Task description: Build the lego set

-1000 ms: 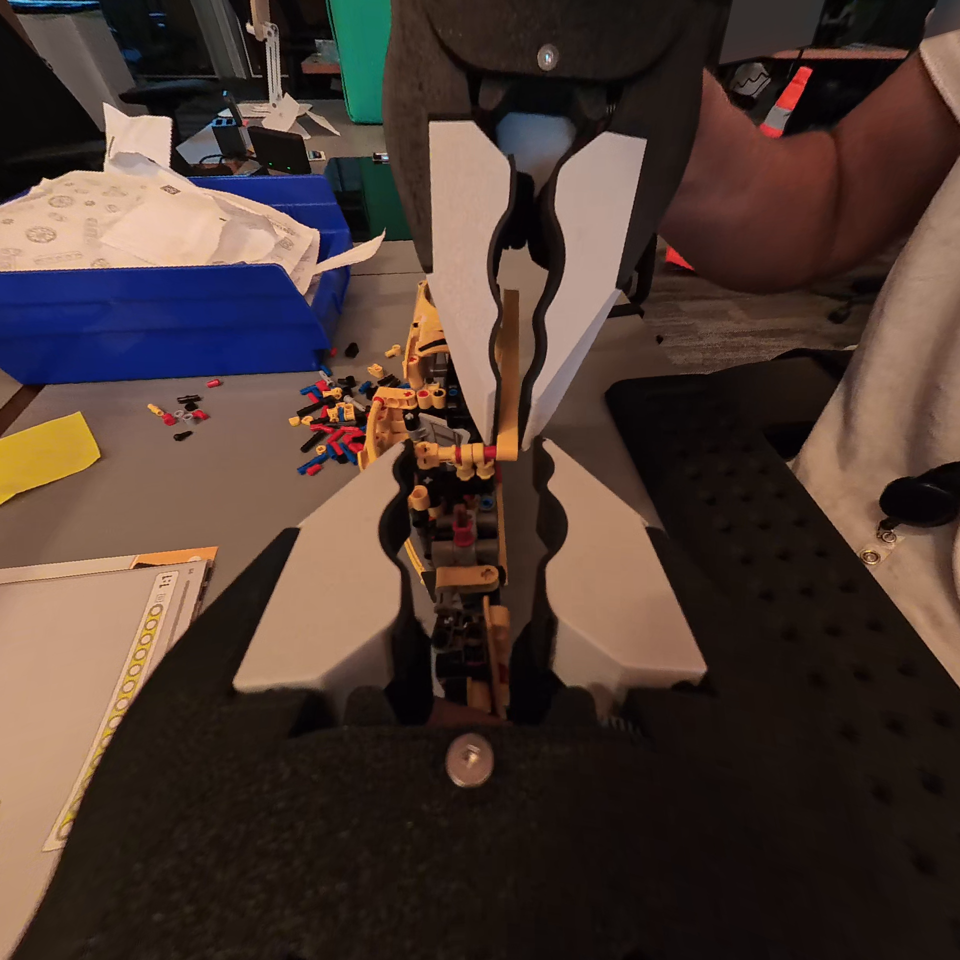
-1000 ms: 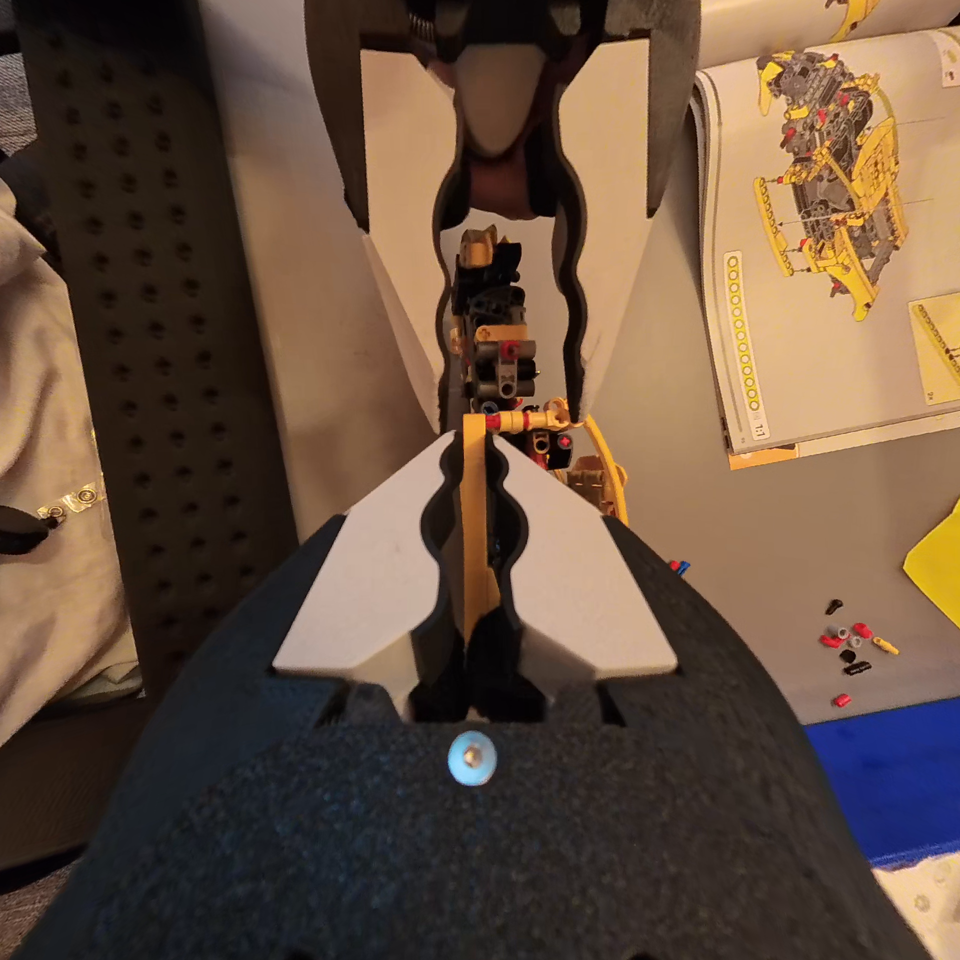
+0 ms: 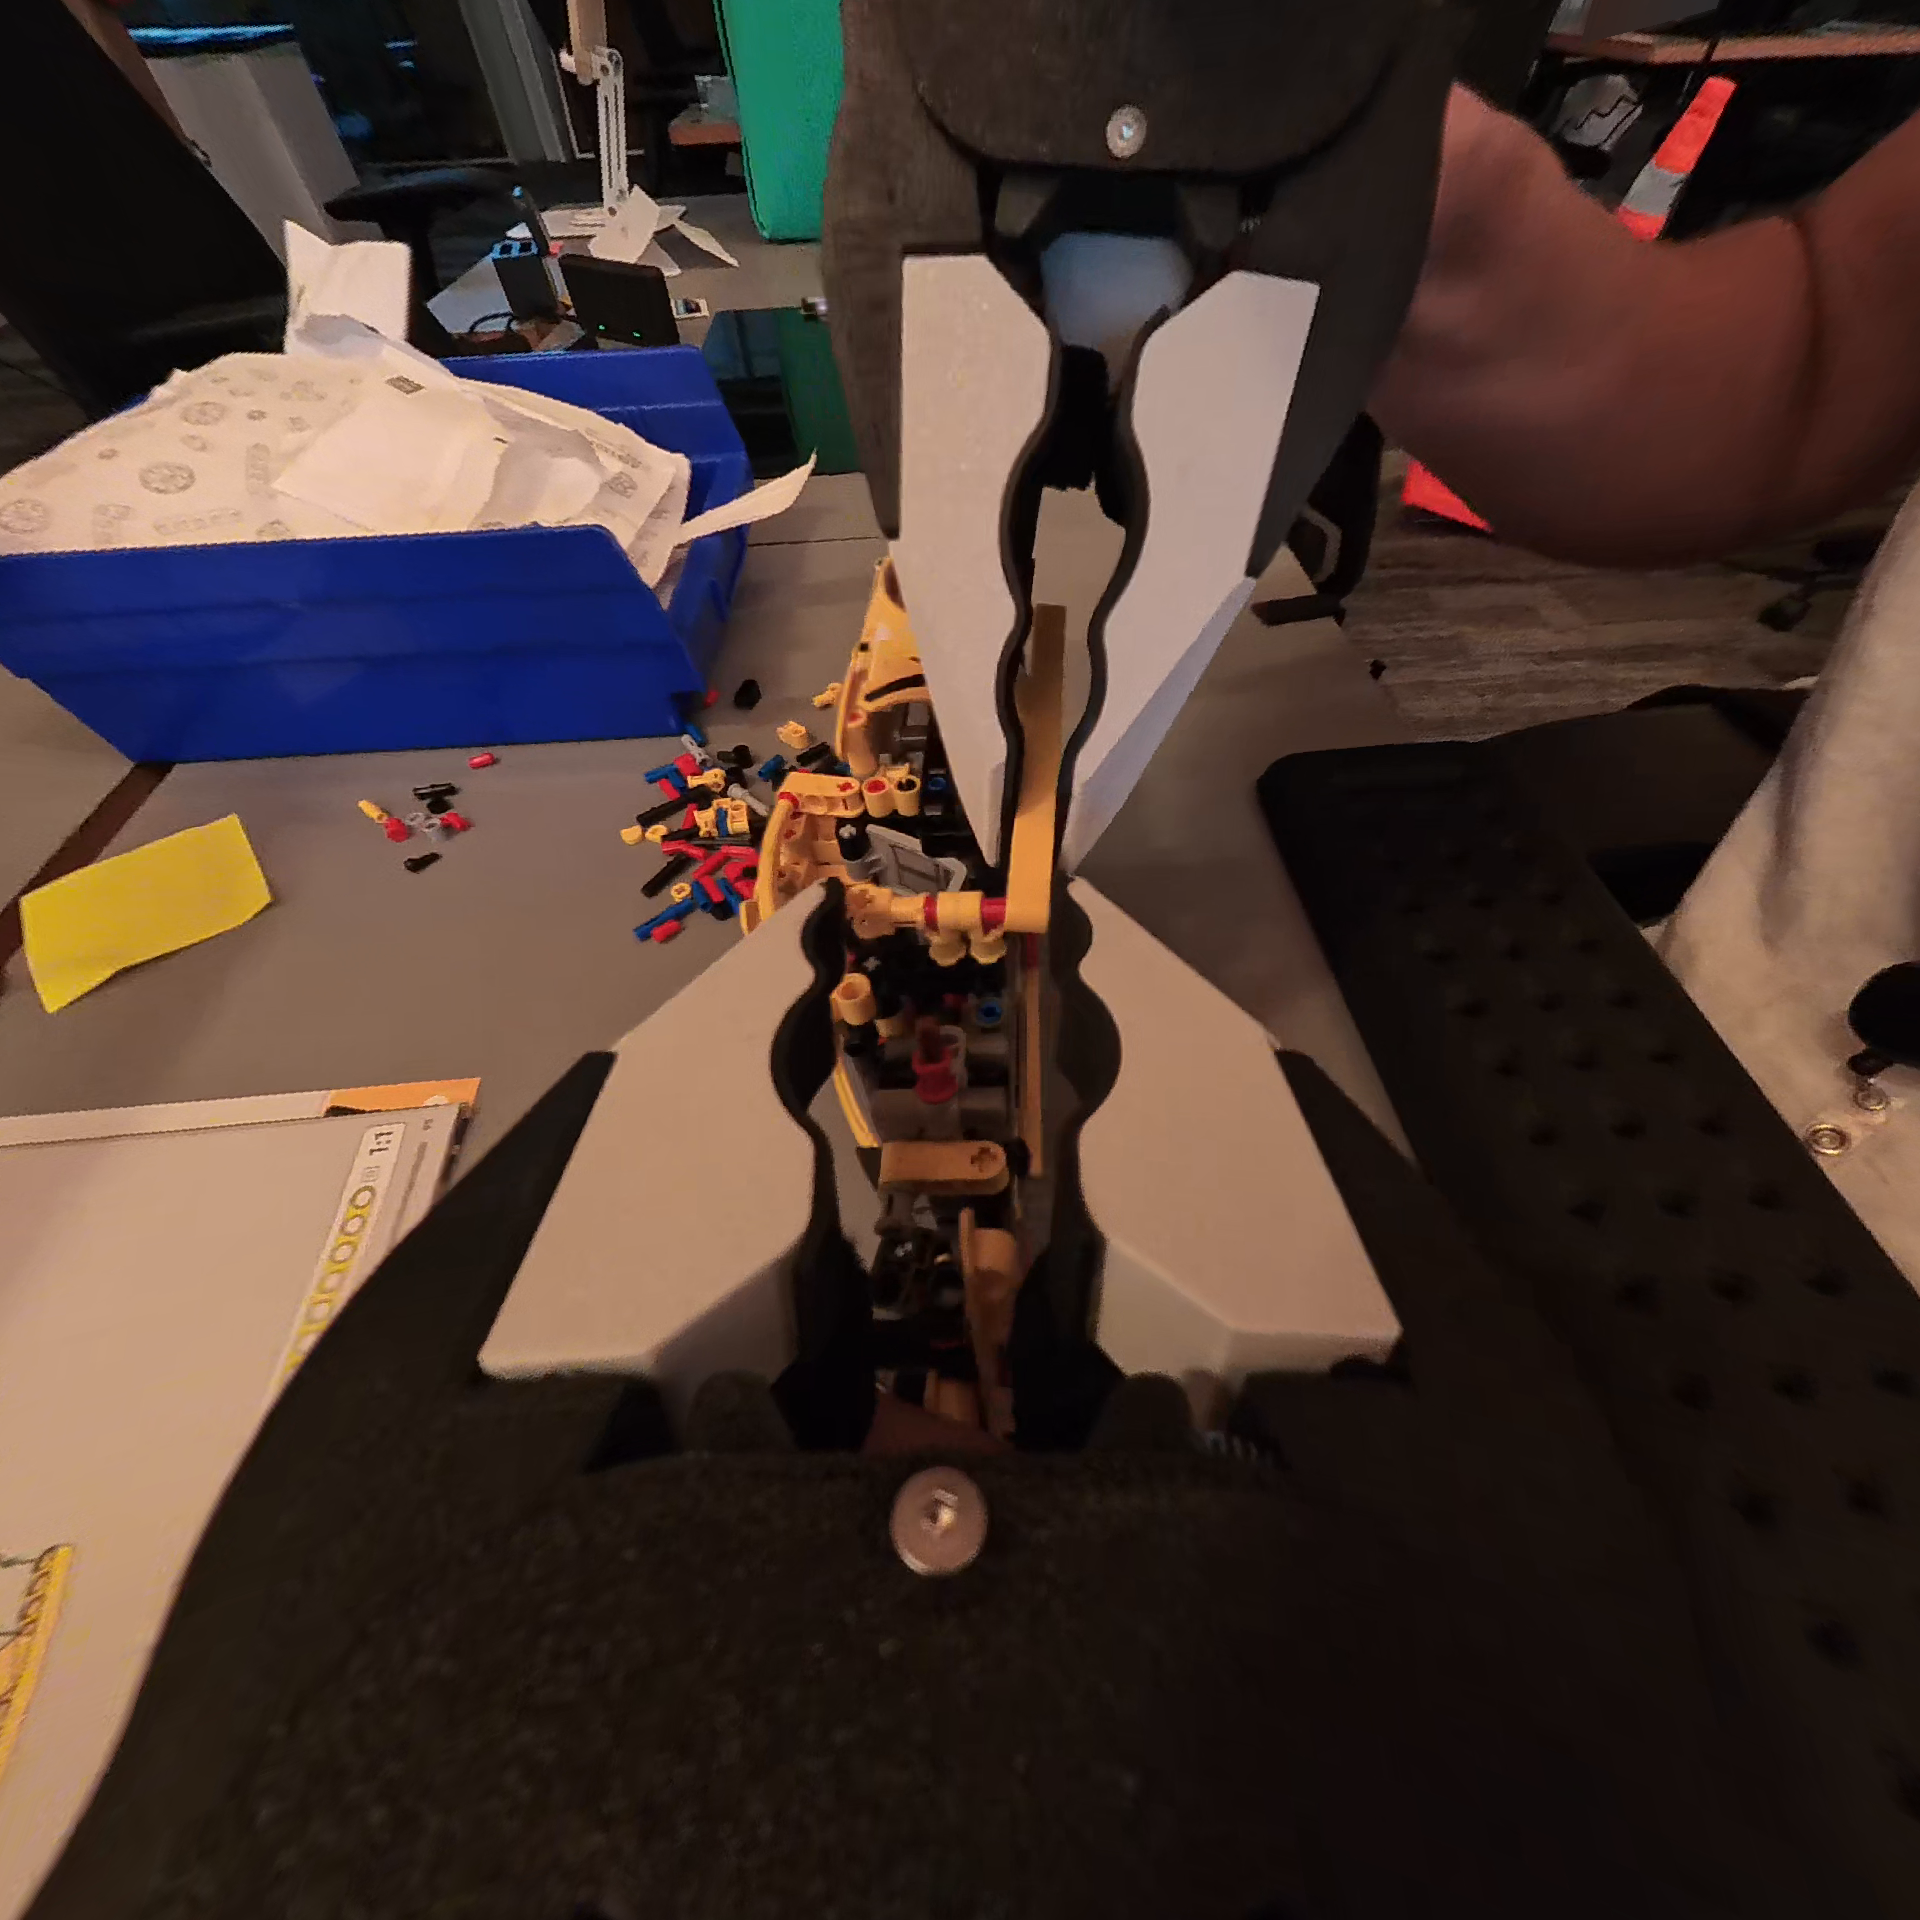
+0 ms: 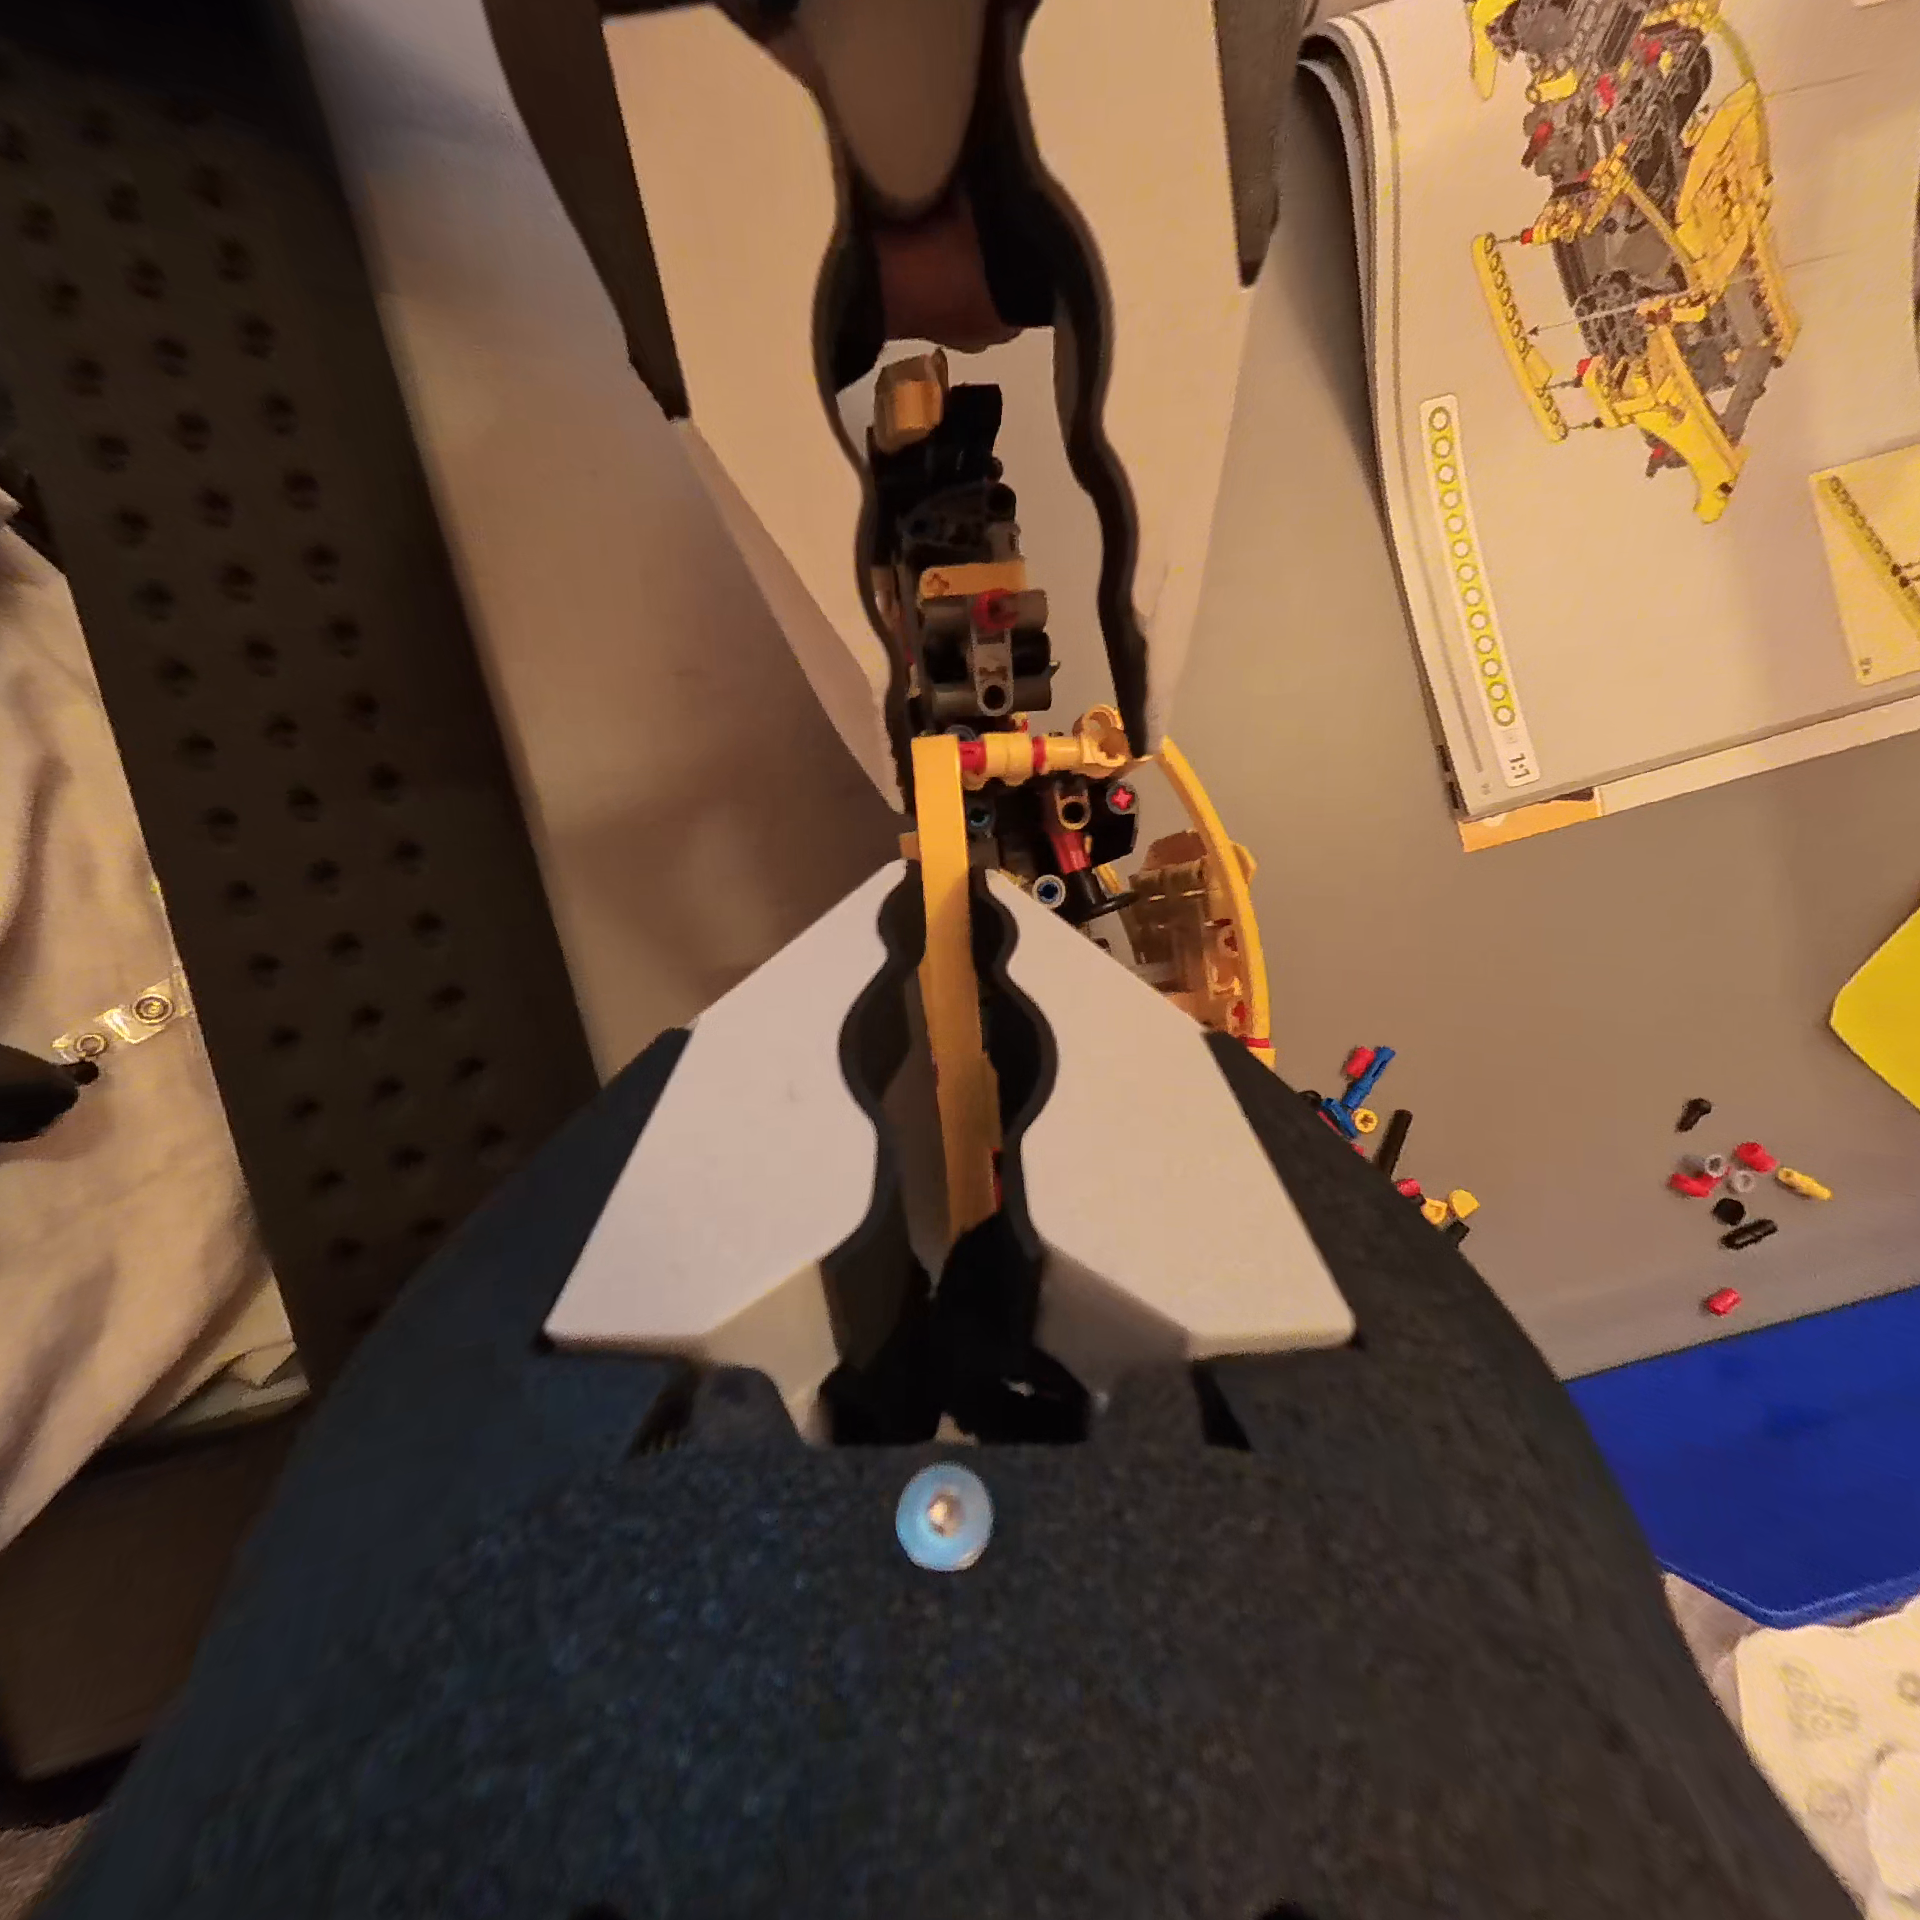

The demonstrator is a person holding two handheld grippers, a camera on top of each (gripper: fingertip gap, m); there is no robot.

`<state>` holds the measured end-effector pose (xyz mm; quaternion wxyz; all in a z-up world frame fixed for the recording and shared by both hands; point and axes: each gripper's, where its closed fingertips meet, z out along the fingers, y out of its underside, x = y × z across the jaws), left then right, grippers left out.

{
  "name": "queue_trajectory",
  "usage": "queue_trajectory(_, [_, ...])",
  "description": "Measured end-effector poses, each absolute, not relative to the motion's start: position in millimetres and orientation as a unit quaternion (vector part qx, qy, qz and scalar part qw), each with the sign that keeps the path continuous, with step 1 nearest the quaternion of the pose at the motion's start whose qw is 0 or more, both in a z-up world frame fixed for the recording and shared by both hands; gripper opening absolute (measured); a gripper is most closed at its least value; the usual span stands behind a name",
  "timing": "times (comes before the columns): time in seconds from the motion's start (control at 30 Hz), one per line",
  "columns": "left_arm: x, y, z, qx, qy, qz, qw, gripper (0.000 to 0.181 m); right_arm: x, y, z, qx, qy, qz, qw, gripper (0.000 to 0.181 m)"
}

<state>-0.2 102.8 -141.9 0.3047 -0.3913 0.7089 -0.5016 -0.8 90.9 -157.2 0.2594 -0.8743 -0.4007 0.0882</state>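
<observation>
My left gripper (image 3: pixel 935 904) is closed around the part-built lego model (image 3: pixel 935 1060), whose grey, black and yellow body fills the gap between the fingers; its lower end is hidden behind the gripper's black housing. From twelve o'clock in the left wrist view, my right gripper (image 3: pixel 1029 852) comes in, pinching a long yellow beam (image 3: pixel 1039 748) that meets the model at a red-and-yellow axle (image 3: pixel 956 914). In the right wrist view the same beam (image 4: pixel 951 997) runs down the narrow gap between the fingers, its near end lost in shadow. The model's far side, a curved yellow piece (image 4: pixel 1216 894), is partly covered at one o'clock. Loose small pieces (image 3: pixel 707 831) lie on the grey bench (image 3: pixel 416 966) at ten o'clock, too small to tell apart. A blue bin (image 3: pixel 343 644) of crumpled paper sits beyond them. The open instruction booklet (image 4: pixel 1621 395) is cut off by the frame edge.
</observation>
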Motion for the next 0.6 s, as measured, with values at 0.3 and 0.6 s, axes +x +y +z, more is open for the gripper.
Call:
queue_trajectory(0.3, [-0.4,103.2,-140.9,-0.395,0.708,-0.504,0.296,0.038,-1.4,91.0,-157.4,-0.880,-0.376,0.104,0.271,0.007])
queue_trajectory(0.6, [-1.3,101.3,-140.8,-0.389,0.716,-0.498,0.296,0.032,-3.0,89.0,-157.6,-0.876,-0.381,0.128,0.268,0.007])
